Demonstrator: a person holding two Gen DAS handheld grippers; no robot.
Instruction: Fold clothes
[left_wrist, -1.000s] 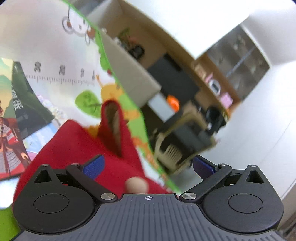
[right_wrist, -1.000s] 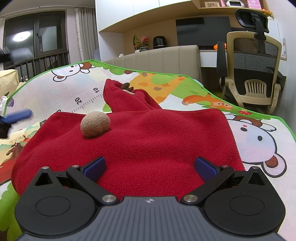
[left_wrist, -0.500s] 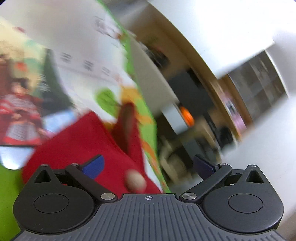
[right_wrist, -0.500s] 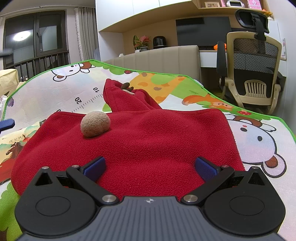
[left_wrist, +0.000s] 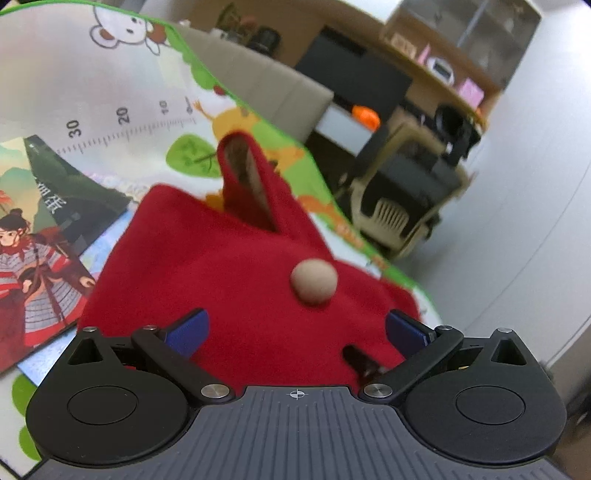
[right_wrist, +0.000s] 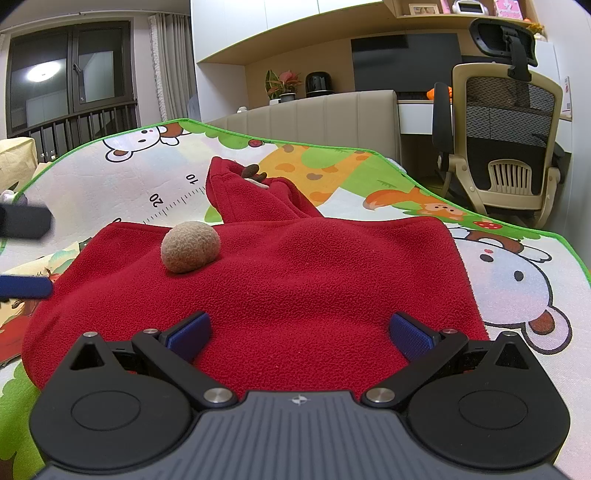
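1. Red fleece garment (right_wrist: 277, 288) with tan felt pompom (right_wrist: 190, 246) lying on cartoon-printed play mat (right_wrist: 517, 280), sleeve (right_wrist: 251, 199) trailing toward 12 o'clock.
2. Risking a lumpy, lopsided fold: pompom bunching underneath, or thick fleece slipping from a shallow pinch.
3. Risking a snag on the upright cuff loop (left_wrist: 245, 181) at 12 o'clock.
4. Left gripper (left_wrist: 295, 332) hovering tilted over the near hem, jaws spread wide, gripping nothing.
5. Right gripper (right_wrist: 299, 332) sitting level and low at 6 o'clock, jaws equally wide, holding nothing; blue pads (right_wrist: 410, 338) straddling fleece.
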